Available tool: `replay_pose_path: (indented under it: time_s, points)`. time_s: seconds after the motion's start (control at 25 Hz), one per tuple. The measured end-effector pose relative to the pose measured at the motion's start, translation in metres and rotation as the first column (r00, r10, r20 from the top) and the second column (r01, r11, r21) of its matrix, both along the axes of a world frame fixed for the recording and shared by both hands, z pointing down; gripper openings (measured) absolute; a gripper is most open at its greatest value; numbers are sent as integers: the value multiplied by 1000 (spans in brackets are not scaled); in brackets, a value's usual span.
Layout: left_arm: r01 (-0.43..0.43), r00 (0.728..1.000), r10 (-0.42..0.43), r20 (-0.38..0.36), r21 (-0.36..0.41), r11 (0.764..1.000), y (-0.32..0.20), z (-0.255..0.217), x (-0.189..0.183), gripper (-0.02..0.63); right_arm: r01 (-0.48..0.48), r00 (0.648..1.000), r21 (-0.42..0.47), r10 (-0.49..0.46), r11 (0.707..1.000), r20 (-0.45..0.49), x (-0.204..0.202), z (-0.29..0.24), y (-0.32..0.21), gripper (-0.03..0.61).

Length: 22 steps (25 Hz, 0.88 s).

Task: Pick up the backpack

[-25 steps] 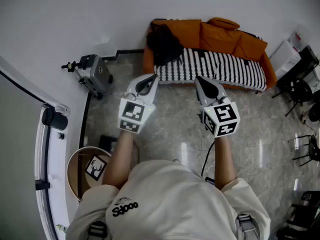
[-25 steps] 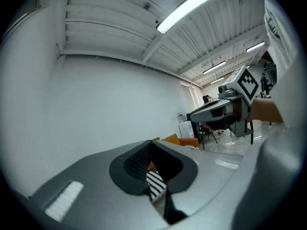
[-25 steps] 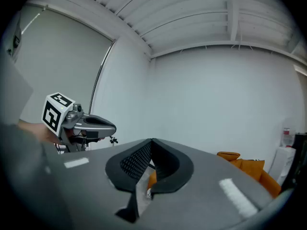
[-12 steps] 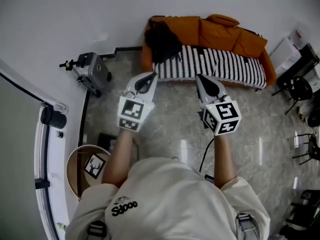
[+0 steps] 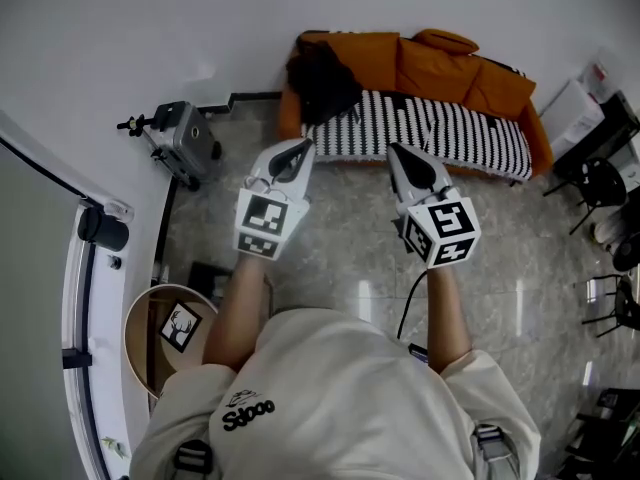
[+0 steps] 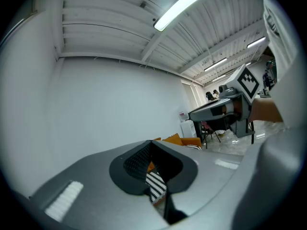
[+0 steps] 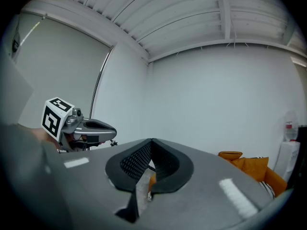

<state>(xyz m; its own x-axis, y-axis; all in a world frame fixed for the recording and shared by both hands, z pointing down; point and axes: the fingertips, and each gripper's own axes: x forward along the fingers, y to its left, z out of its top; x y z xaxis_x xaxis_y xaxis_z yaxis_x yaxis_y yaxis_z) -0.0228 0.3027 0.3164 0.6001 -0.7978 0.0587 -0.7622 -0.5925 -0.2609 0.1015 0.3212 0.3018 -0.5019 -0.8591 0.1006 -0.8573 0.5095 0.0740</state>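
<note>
Backpack (image 5: 322,83): black, laid on the orange sofa (image 5: 450,73), at its end toward the head view's left.
Left gripper (image 5: 298,150): jaws closed, nothing held, kept short of the backpack.
Right gripper (image 5: 398,154): jaws closed, nothing held.

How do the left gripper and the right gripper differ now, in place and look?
The left gripper points toward the black backpack at the sofa's left end; the right gripper points toward the middle of the striped seat. A black cable hangs below the right gripper; none shows under the left gripper. Both are shut and empty.
</note>
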Motion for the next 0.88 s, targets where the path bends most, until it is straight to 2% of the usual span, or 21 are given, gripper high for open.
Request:
replay_pose_path:
  time_s: [0.44, 0.88]
  points:
    - [34, 999, -34, 5, -3, 999, 16, 12, 29, 11, 15, 999, -26, -14, 1000, 38, 36, 20, 8, 2]
    - [29, 1000, -29, 0, -42, 999, -29, 32, 34, 11, 5, 999, -72, -2, 997, 53, 45, 39, -35, 2]
